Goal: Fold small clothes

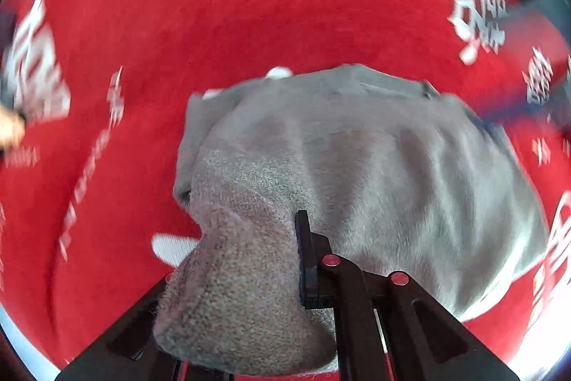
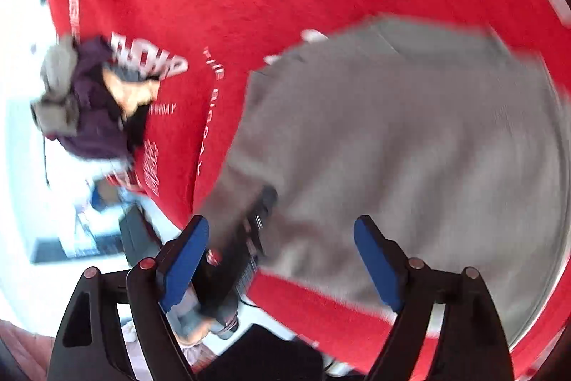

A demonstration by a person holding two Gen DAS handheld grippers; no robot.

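Jaws first: my left gripper (image 1: 249,274) is pinching a bunched corner of the grey garment (image 1: 357,166), while my right gripper (image 2: 282,259) hangs spread wide with nothing between its blue pads (image 2: 374,263).

Biggest thing around is the red cloth (image 1: 249,6) with white lettering, covering the whole work surface, so it's my folding mat. The grey garment lies on it, filling the middle and right side, with its near corner lifted in my left grip, I'd guess so I can carry that edge over for a fold. Far left in the right view sits a small pile of dark clothes (image 2: 89,109), probably waiting their turn.
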